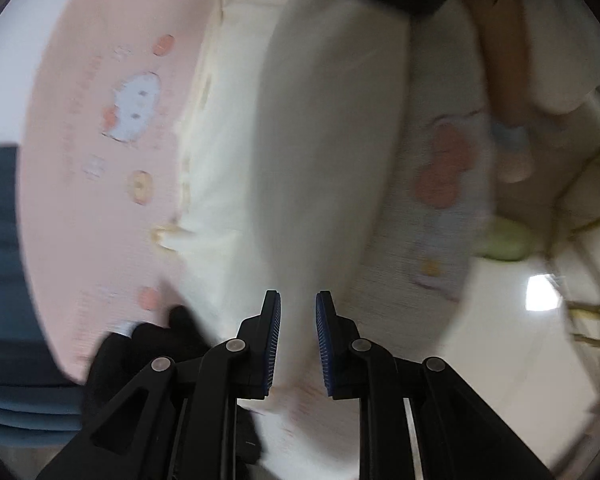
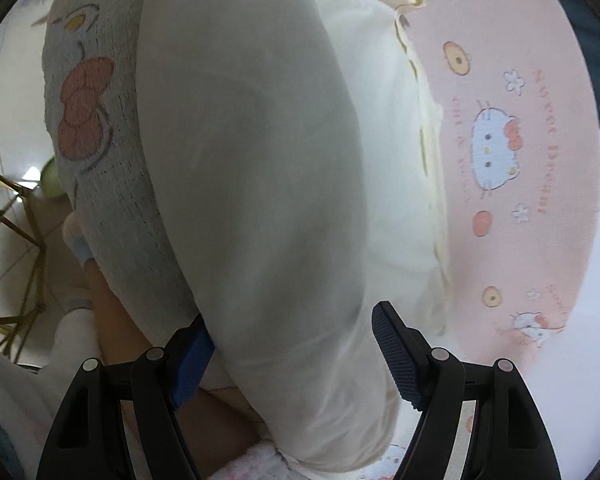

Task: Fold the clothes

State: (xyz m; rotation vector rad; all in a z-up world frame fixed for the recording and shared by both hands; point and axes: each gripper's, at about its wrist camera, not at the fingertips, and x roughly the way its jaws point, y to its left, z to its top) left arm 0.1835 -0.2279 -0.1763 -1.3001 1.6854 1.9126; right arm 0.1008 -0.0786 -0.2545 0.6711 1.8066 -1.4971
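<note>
A white garment [image 1: 320, 140] lies in a thick rounded fold on a pink cat-print sheet [image 1: 100, 120]; the left wrist view is motion-blurred. My left gripper [image 1: 298, 336] hovers over the garment's near end, its blue pads a narrow gap apart with cloth showing beneath, not pinched. In the right wrist view the garment [image 2: 260, 160] bulges up between the wide-apart fingers of my right gripper [image 2: 292, 320]. The cloth partly hides the left finger, and the right fingertip [image 2: 392, 344] stands clear beside the fold. A cream ruffled edge [image 2: 424, 120] runs along the garment.
A grey-blue knitted cloth with a red bow [image 2: 88, 116] lies under the garment's far side. A person's leg and socked foot [image 2: 80, 248] stand by it, near a green slipper [image 1: 504, 240] and a gold wire frame [image 2: 12, 200]. A black object [image 1: 152, 344] sits beside my left fingers.
</note>
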